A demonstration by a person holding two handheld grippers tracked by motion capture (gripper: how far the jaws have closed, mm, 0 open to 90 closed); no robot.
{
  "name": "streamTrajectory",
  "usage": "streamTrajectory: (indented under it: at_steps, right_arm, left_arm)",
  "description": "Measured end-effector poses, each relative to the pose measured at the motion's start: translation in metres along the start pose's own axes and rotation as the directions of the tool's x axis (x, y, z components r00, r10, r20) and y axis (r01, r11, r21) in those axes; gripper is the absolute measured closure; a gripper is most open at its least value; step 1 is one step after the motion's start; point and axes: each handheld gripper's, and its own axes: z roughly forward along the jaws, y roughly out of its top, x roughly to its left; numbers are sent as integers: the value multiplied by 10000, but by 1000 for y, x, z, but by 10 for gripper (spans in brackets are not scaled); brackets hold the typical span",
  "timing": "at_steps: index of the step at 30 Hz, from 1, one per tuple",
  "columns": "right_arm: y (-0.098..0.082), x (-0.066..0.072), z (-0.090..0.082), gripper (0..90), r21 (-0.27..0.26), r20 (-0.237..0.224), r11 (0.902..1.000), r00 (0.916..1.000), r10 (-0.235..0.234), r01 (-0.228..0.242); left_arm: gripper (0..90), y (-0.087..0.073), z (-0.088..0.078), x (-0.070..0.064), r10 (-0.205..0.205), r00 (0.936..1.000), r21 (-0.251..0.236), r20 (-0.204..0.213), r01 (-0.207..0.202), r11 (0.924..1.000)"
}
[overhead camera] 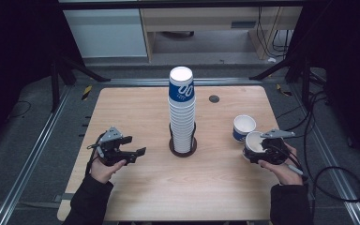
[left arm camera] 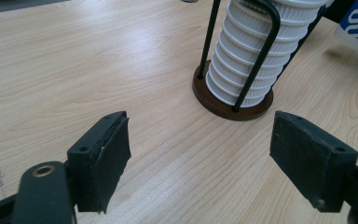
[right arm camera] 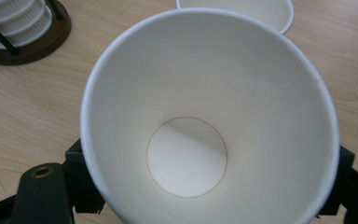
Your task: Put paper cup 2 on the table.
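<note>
High view: right gripper [overhead camera: 262,149] is holding a paper cup [overhead camera: 254,143] low over the table [overhead camera: 136,112], just beside a second cup [overhead camera: 243,127] already standing upright. The cup stack [overhead camera: 182,110] in its holder [overhead camera: 183,145] is standing mid-table, lots left, so prob. early in the job. Left gripper [overhead camera: 132,151] is idling w/ jaws apart.

Left gripper view: jaws are gaping, nothing between; stack base is sitting ahead.

Right gripper view: jaws are clamping the cup, mouth facing the cam; not yet set down.
</note>
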Motion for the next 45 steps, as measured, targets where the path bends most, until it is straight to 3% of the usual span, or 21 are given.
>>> streamTrajectory:
  at_steps: [4, 10, 17, 23, 27, 32, 41, 45]
  right_arm:
    - [-3, 0, 7, 204, 380, 39, 9993, 10000, 18, -19]
    - [-5, 1, 13, 201, 495, -160, 9987, 9998, 98, -90]
    - [-7, 6, 24, 197, 795, -294, 9967, 9995, -119, 142]
    - [-8, 8, 27, 188, 816, -356, 9963, 9991, -224, 252]
    - [-10, 8, 29, 117, 668, -389, 9971, 9987, -344, 369]
    - [-13, 9, 25, 57, 617, -207, 9970, 9988, -449, 461]
    - [-23, 10, 12, 32, 434, -135, 9988, 9997, -214, 220]
    - [-31, 14, 7, 32, 456, -192, 9983, 9992, -343, 352]
  left_arm:
    - [194, 0, 0, 0, -9, 10000, 19, -10, 9, 10000]
    - [193, -1, 2, -1, 14, 10000, 74, 17, -14, 10000]
    - [192, -1, 2, 0, -10, 10000, 69, 49, 10, 10000]
    - [191, -2, 3, 1, -30, 10000, 86, 53, 29, 10000]
    - [192, -2, 3, 0, -22, 9999, 109, 112, 21, 9999]
    - [189, -2, 2, 0, -26, 10000, 106, 80, 25, 9999]
    - [176, -2, -2, 2, -58, 10000, 160, 24, 58, 9999]
    - [171, -4, -2, 4, -75, 10000, 276, -13, 76, 9996]
